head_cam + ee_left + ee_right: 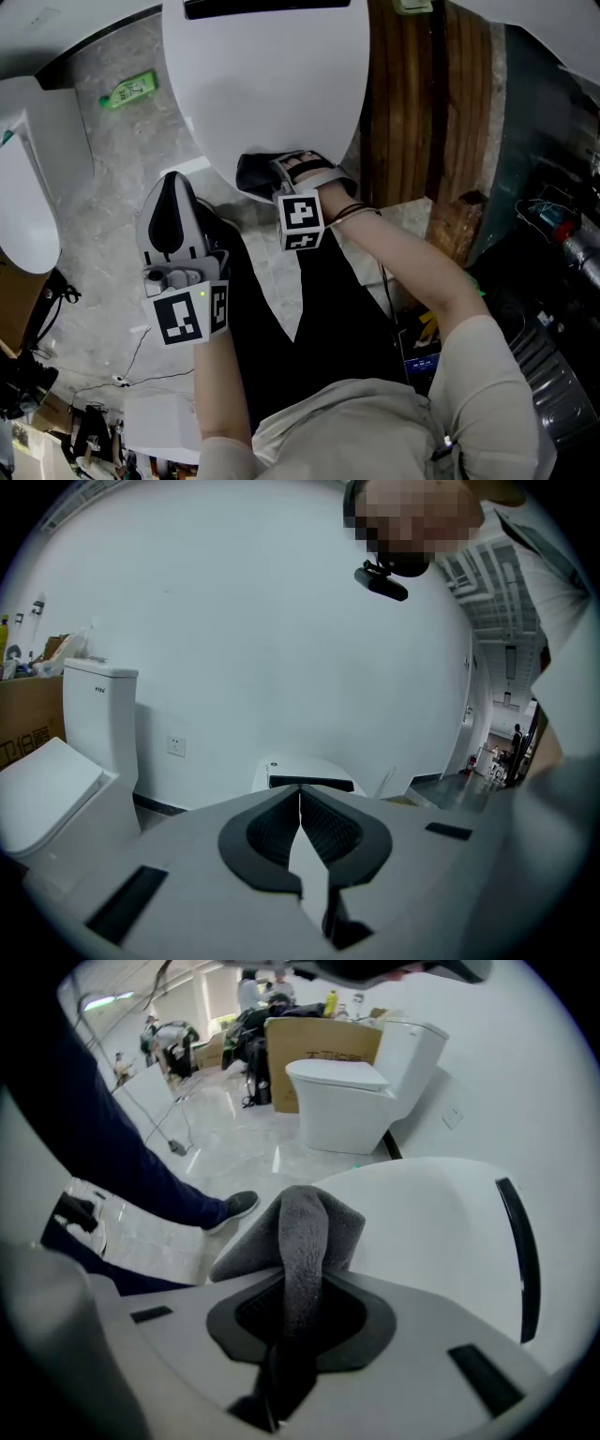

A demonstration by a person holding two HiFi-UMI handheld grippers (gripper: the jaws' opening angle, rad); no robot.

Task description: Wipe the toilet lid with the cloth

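The white toilet lid lies shut at the top middle of the head view. My right gripper is at the lid's near edge, shut on a dark grey cloth that rests against the rim. In the right gripper view the cloth stands folded up out of the jaws, with the lid just beyond it. My left gripper hangs to the left of the bowl above the floor, shut with nothing in it. In its own view the left gripper points at the white wall, with the lid low ahead.
A green bottle lies on the marble floor left of the toilet. A second white toilet stands at the far left. A wooden panel runs along the right. A person's leg and shoe stand near the bowl.
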